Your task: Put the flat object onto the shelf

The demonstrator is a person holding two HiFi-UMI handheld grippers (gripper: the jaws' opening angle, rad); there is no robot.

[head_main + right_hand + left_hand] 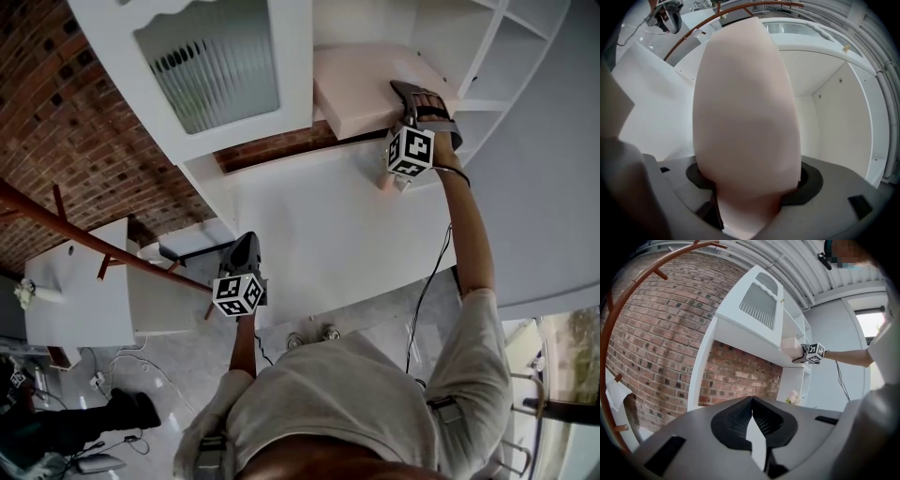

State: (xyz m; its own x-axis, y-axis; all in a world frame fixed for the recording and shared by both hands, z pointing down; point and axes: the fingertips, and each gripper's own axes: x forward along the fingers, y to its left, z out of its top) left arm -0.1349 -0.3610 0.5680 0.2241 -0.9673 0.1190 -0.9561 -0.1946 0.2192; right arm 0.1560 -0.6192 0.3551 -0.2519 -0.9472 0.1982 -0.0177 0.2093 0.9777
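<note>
The flat object [361, 89] is a pale pink slab lying in an open white shelf compartment [829, 122], with one end sticking out over the shelf edge [281, 150]. My right gripper [419, 101] is at that end, and the slab [745, 117] fills its view, reaching deep between the jaws. The jaws stand wide on either side of it, and I see no pad pressing on it. From the left gripper view the slab [790, 347] and the right gripper [806, 356] show small and far off. My left gripper [246, 248] hangs low, with its jaws [752, 401] shut on nothing.
A cabinet door with ribbed glass [211, 61] is left of the compartment. A brick wall [66, 112] and a copper rail [103, 251] are on the left, above a white table [80, 300]. A cable [427, 281] hangs by my right arm. Pink flowers [793, 397] sit on a lower shelf.
</note>
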